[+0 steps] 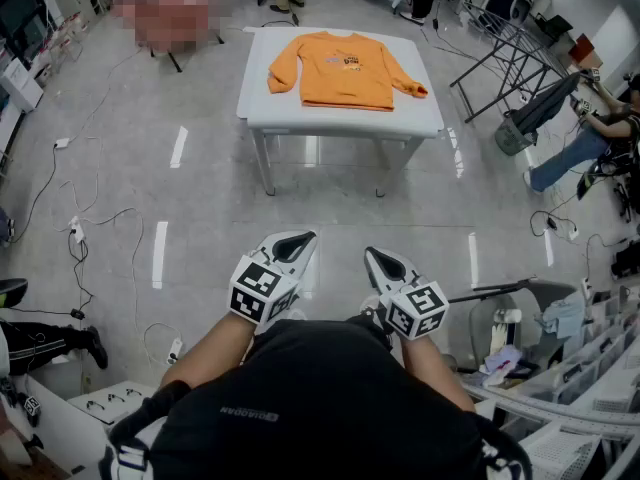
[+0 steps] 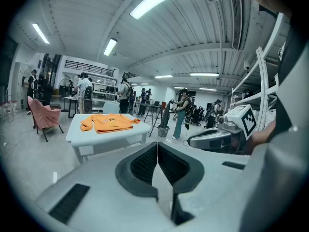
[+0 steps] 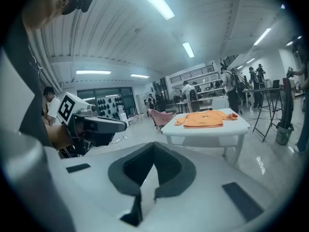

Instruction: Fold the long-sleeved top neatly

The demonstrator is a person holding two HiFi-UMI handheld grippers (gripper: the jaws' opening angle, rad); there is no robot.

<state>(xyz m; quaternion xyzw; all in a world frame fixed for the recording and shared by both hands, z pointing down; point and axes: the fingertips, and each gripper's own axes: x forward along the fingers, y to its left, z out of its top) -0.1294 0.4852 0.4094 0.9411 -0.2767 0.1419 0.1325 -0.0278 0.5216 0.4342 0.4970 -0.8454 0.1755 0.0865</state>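
An orange long-sleeved top (image 1: 342, 69) lies spread on a white table (image 1: 272, 114) some way ahead of me, sleeves out to both sides. The same top (image 2: 108, 122) shows far off in the left gripper view, and the top (image 3: 207, 119) again in the right gripper view. My left gripper (image 1: 301, 240) and right gripper (image 1: 375, 258) are held close to my body, well short of the table. Both are shut with nothing between their jaws.
Cables (image 1: 75, 230) trail over the grey floor at left. A folded black metal rack (image 1: 505, 48) stands right of the table, and a seated person (image 1: 590, 133) is at far right. A pink chair (image 2: 43, 116) stands left of the table. Shelving (image 1: 590, 368) crowds my right side.
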